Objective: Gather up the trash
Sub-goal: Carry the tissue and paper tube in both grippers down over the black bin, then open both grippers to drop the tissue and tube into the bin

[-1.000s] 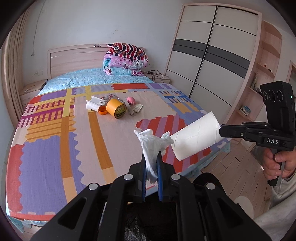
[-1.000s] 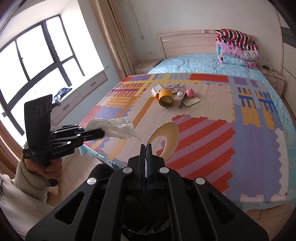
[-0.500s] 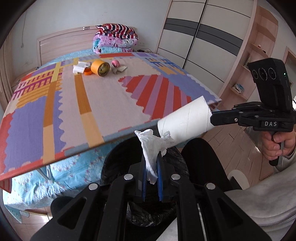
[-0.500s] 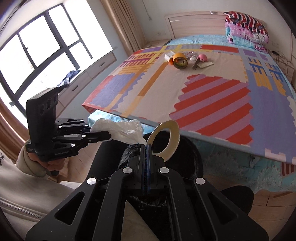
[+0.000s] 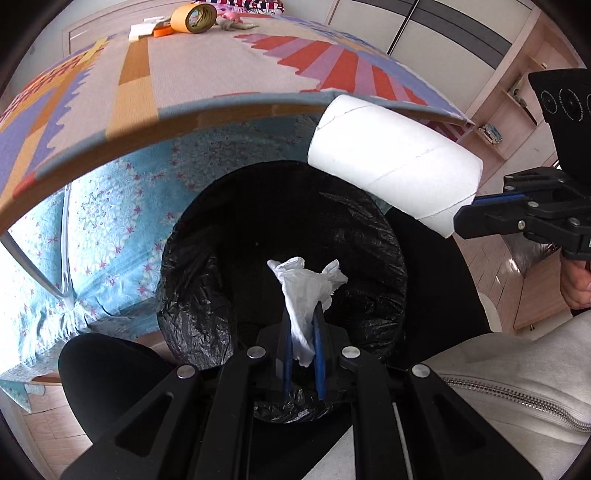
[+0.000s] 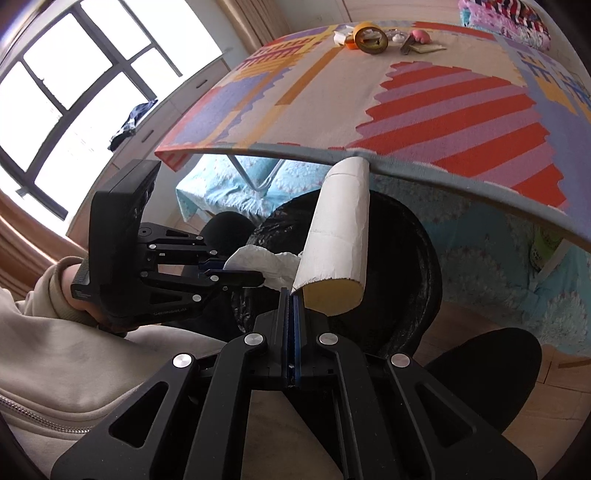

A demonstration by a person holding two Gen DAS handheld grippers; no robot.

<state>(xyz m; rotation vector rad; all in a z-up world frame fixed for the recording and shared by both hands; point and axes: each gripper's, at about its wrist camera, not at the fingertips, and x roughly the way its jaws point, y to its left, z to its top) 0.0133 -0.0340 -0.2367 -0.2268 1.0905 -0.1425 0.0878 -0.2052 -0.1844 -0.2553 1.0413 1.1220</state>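
Left claw [image 5: 303, 339] clamps crumpled tissue [image 5: 304, 291], right claw [image 6: 293, 306] clamps cardboard tube [image 6: 338, 232], both above bin rim [image 5: 391, 258]

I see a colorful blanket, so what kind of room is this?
Most likely a bedroom: a bed under a patchwork cover, folded quilts stacked at its far end, and a tall wardrobe beside it.

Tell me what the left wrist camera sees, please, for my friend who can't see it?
The left gripper pinches a crumpled white tissue above a bin lined with a black bag. The right gripper holds a white cardboard tube over it, near the colourful mat's edge.
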